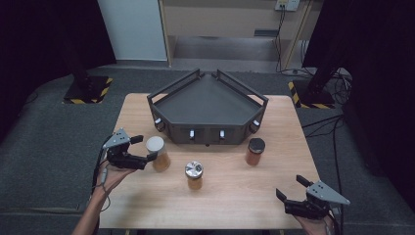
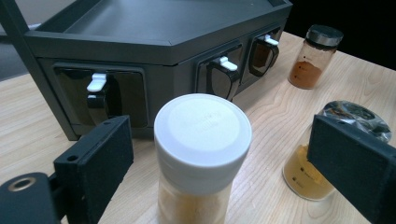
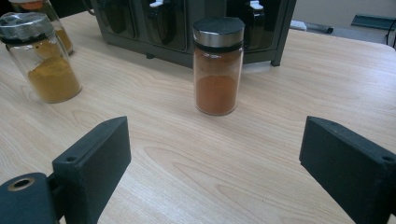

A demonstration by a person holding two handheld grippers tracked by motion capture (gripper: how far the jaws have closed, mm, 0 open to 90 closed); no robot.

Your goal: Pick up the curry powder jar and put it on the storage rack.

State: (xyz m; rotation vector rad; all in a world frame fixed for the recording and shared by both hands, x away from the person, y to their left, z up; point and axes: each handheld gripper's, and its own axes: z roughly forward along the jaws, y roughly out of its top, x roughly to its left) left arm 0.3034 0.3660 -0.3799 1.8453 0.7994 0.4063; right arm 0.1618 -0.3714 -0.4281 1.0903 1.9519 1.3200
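The left gripper (image 2: pixel 219 154) has its jaws released around the white-lidded jar (image 2: pixel 201 154), standing on the bench (image 1: pixel 230 196) before the rack (image 1: pixel 208 105). The right gripper (image 3: pixel 215 163) is also spread, holding nothing. If one pad touches first, the tall jar may tip over.

I can read no words or numbers anywhere. The white lid (image 2: pixel 202 136) of the jar at lower centre of my left gripper view carries faint raised lettering, too soft to make out. In my high view, yellow-and-black hazard stripes (image 1: pixel 88 101) edge the stand base at middle left; they carry no text.
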